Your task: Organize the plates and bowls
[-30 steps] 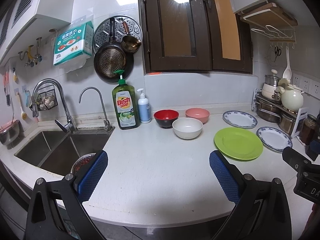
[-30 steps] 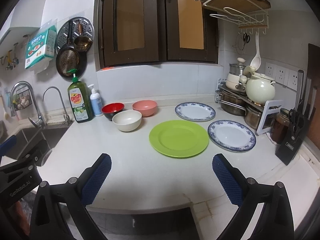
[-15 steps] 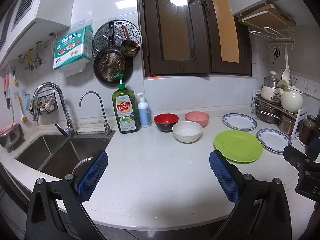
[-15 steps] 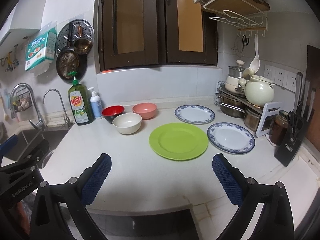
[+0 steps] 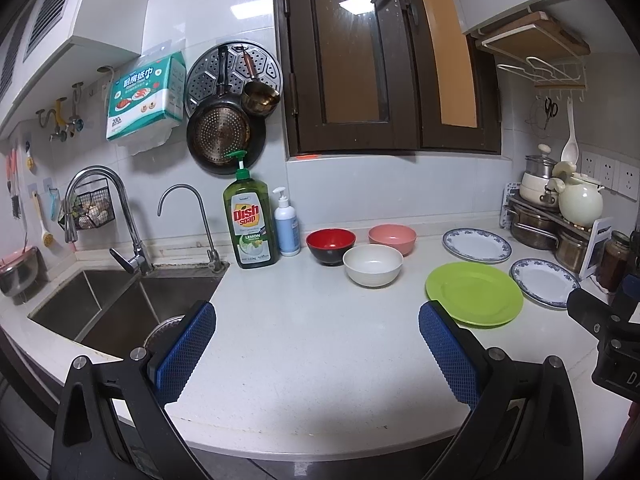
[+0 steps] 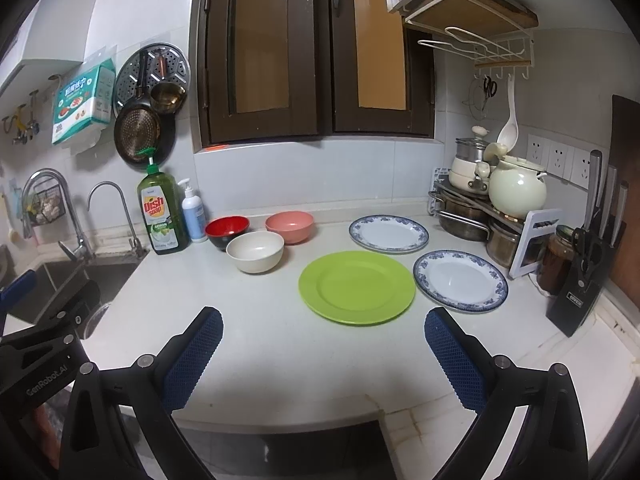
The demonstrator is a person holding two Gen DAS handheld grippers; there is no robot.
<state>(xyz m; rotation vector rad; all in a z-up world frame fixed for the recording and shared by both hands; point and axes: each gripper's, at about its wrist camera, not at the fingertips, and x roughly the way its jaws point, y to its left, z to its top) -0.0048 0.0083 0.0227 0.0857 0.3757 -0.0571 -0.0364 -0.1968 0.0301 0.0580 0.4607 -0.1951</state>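
Both the left gripper (image 5: pixel 316 344) and the right gripper (image 6: pixel 324 348) hover released and empty over the bare front edge of the white stone counter (image 6: pixel 280 344). Near its back edge sit, all empty, a red-and-black bowl (image 6: pixel 227 231), a cream bowl (image 6: pixel 255 251) and a pink bowl (image 6: pixel 289 226). Rightward lie a green plate (image 6: pixel 357 287) and two blue-rimmed white plates (image 6: pixel 388 233) (image 6: pixel 460 281).

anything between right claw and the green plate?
Nothing. In the right wrist view only bare white countertop lies between the open right claw and the green plate.
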